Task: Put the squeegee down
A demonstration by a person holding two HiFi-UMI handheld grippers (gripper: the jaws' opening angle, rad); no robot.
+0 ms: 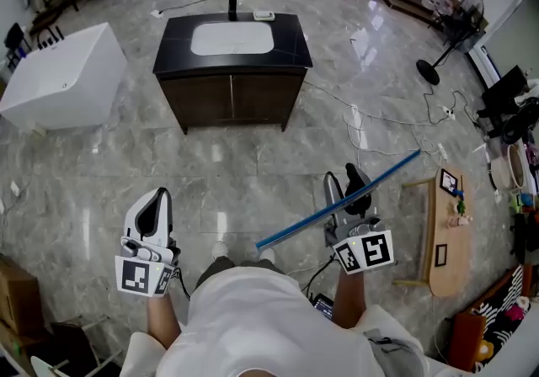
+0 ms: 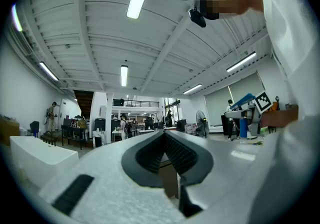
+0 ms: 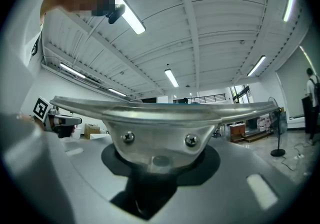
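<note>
My right gripper (image 1: 352,190) is shut on the squeegee (image 1: 383,175), gripping its handle below the head. The long blue blade slants from lower left to upper right above the floor. In the right gripper view the squeegee's metal head (image 3: 159,118) with two screws fills the middle, and its handle is clamped in my right gripper (image 3: 152,178). My left gripper (image 1: 157,205) hangs at the lower left, level and shut with nothing in it. In the left gripper view the black pads of my left gripper (image 2: 164,138) meet at the tip.
A dark vanity cabinet (image 1: 232,93) with a black top and white basin stands ahead on the marble floor. At the left stands a white tub (image 1: 63,76). A small wooden table (image 1: 440,236) is close on my right, with cables (image 1: 370,119) and a standing fan (image 1: 446,39) beyond.
</note>
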